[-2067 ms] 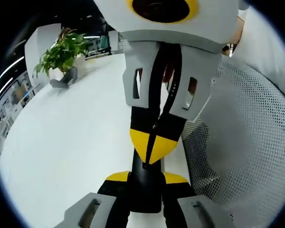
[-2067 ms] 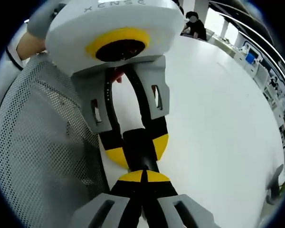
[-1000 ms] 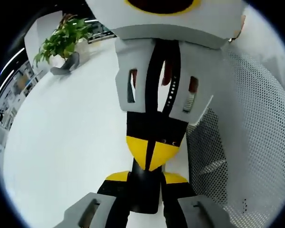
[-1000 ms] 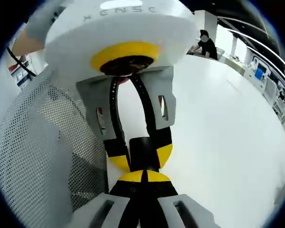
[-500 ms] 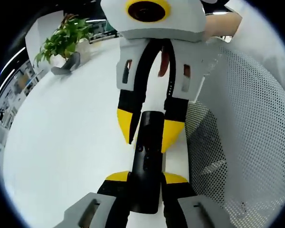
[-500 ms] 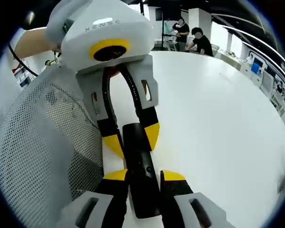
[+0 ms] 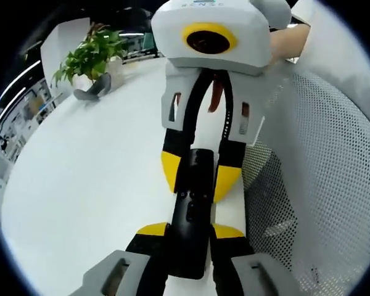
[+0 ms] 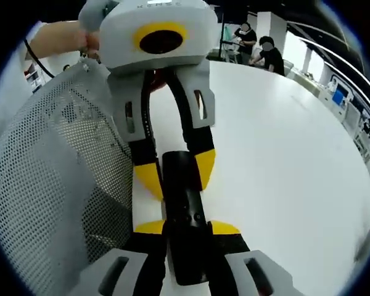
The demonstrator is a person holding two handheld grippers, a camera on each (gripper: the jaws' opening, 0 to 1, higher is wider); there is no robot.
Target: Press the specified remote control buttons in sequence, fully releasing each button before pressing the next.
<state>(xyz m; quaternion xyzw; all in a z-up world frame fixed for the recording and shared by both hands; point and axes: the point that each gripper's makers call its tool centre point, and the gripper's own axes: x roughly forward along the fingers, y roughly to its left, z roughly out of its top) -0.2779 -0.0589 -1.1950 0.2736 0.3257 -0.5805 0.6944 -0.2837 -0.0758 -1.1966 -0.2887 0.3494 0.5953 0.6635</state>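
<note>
Black remote [image 7: 193, 209] held by both tools: left tool [image 7: 191, 237] clamps near end, right tool [image 7: 198, 176] straddles far end w/ tips apart, prob. btn released, over worktop [image 7: 92, 179] edge.

1 black remote [image 7: 191, 209] is seen, with 2 grippers [image 7: 196, 177] [image 8: 176, 172], 1 potted plant [image 7: 89, 58], 1 mesh chair back [image 7: 320, 185] and 2 people [image 8: 259, 46] far off.

light: bright, even, from overhead
glare: table [image 7: 80, 185] washed out white
edges: heavy fisheye bending
focus: far background soft
</note>
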